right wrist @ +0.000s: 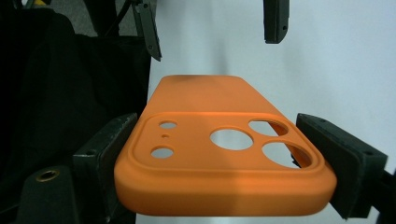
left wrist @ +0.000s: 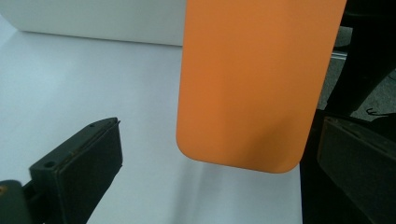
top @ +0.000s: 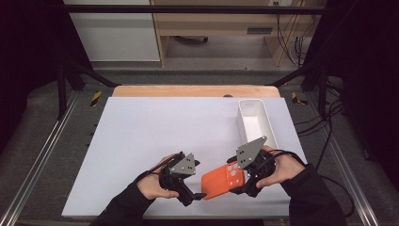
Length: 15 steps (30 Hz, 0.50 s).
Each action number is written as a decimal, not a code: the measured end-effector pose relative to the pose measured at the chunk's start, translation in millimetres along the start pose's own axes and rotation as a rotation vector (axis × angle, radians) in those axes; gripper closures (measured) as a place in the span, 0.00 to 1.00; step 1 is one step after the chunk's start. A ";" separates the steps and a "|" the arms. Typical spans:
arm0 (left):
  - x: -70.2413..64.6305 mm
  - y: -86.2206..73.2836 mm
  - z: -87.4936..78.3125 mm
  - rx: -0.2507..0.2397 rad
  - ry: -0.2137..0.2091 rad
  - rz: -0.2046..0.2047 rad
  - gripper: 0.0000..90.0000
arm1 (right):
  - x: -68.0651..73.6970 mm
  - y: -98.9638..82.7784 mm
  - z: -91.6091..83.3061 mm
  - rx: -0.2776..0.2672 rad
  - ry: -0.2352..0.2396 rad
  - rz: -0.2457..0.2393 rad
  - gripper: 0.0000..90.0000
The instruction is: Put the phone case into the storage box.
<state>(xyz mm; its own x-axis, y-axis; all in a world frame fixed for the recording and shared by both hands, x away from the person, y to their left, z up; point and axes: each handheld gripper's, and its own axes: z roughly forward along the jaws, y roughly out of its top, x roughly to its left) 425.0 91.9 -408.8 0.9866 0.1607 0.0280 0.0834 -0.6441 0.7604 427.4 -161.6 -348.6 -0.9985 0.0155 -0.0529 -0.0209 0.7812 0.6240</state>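
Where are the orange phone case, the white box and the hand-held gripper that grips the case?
orange phone case (right wrist: 205,98): right gripper view, on its flat back.
white box (top: 269,123): high view, on its right wall.
right hand-held gripper (right wrist: 224,154): right gripper view, midway between its two black jaws, which clamp the case's camera end.

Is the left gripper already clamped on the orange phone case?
No, the left gripper stands open around the free end of the orange phone case, its pads clear of it.

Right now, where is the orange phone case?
In the high view the orange phone case is near the table's front edge, clamped in the right gripper, its free end between the left gripper's open jaws.
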 end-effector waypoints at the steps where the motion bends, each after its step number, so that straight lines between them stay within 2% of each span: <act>1: 0.0 0.1 0.4 0.003 0.000 0.000 0.00 | -0.4 0.9 -0.1 0.008 0.000 -0.001 0.18; 10: -0.7 1.2 4.7 0.032 -0.012 -0.014 0.00 | -2.9 9.1 3.4 0.074 0.021 -0.001 0.18; 15: -2.3 1.7 7.8 0.057 -0.020 -0.008 0.00 | -3.5 13.1 8.0 0.095 0.027 -0.005 0.18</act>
<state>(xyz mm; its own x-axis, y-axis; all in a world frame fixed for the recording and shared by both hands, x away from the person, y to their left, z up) 423.9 84.6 -412.6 0.9885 0.1510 0.0087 0.0982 -0.6848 0.7220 431.1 -146.4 -346.4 -0.9994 -0.0041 -0.0343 -0.0221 0.8367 0.5472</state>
